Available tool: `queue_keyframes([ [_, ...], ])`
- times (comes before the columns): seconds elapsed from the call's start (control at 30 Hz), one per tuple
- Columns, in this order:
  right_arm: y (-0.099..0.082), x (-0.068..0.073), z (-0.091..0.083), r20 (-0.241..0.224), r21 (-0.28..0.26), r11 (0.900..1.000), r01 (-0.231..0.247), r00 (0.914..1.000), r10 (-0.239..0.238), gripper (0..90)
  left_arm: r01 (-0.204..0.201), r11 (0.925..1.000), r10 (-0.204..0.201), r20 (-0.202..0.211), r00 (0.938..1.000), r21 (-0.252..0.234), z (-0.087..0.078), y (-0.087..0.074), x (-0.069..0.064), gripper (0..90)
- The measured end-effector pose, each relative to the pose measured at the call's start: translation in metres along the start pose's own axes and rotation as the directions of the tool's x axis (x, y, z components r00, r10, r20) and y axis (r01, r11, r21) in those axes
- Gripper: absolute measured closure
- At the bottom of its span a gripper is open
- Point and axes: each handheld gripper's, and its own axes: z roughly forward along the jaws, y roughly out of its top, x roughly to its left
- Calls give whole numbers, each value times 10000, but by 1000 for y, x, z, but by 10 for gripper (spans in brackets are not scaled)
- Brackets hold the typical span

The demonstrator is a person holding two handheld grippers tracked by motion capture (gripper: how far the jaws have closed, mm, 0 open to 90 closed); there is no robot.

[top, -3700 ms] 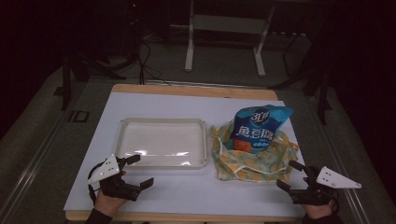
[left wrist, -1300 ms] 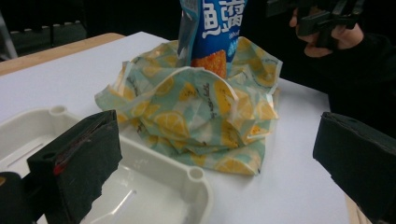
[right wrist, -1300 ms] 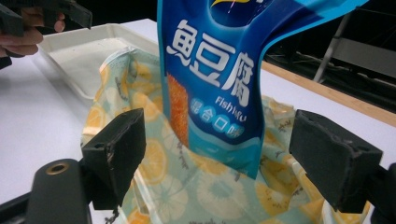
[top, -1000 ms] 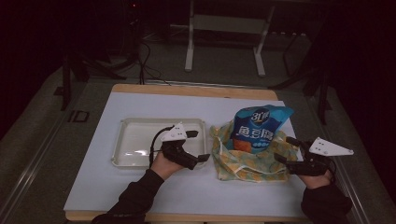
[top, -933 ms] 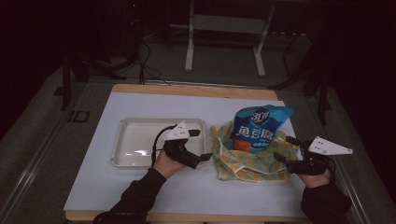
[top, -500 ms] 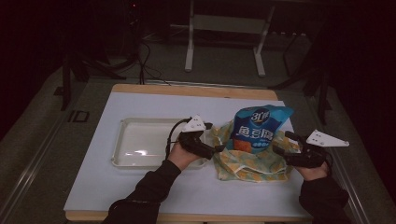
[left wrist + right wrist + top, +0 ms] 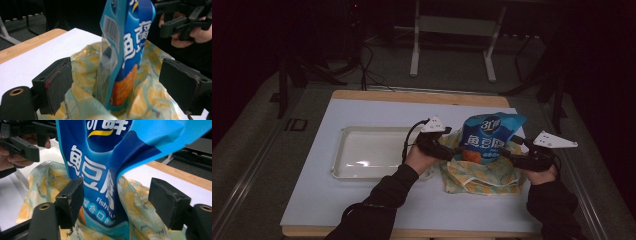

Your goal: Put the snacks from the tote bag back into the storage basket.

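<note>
A blue snack bag (image 7: 488, 140) is seen standing upright in a yellow lemon-print bag (image 7: 484, 172) on the white surface (image 7: 312, 200), right of a clear plastic tray (image 7: 343, 150). It is flanked by the left hand-held gripper (image 7: 451, 152) and right hand-held gripper (image 7: 507, 152); both sets of jaws stand apart, having just been closing, with the snack bag between them unpressed.

High view: fixed above the near edge, facing forward and down over the worktop (image 7: 362, 210). Both gripper views: very close, level, facing the blue snack bag (image 7: 489, 140) from opposite sides.
</note>
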Motion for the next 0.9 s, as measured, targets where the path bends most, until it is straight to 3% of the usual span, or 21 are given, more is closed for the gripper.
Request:
queue_keyframes([
  [0.3,4,2,10,101,101,9999,-49,9999,48,402,-158,9997,162,-217,9996,173,20,8,-5,339],
  [0.4,2,1,12,63,130,9998,-131,9999,130,443,-283,9996,284,-123,9995,44,25,11,-8,453],
  [0.53,1,0,14,-19,149,9998,-136,9999,136,492,-255,9996,256,-57,9997,100,28,13,-9,524],
  [0.7,-1,0,17,-2,199,9998,-55,10000,55,609,-301,9992,306,-194,9993,263,33,13,-12,690],
  [0.83,-3,-1,20,-212,188,9998,-75,9997,79,706,-271,9991,283,-361,9989,317,36,12,-13,714],
  [0.9,-4,1,21,-124,243,9995,201,9997,-198,752,-251,9992,263,-391,9989,321,36,12,-14,735],
])
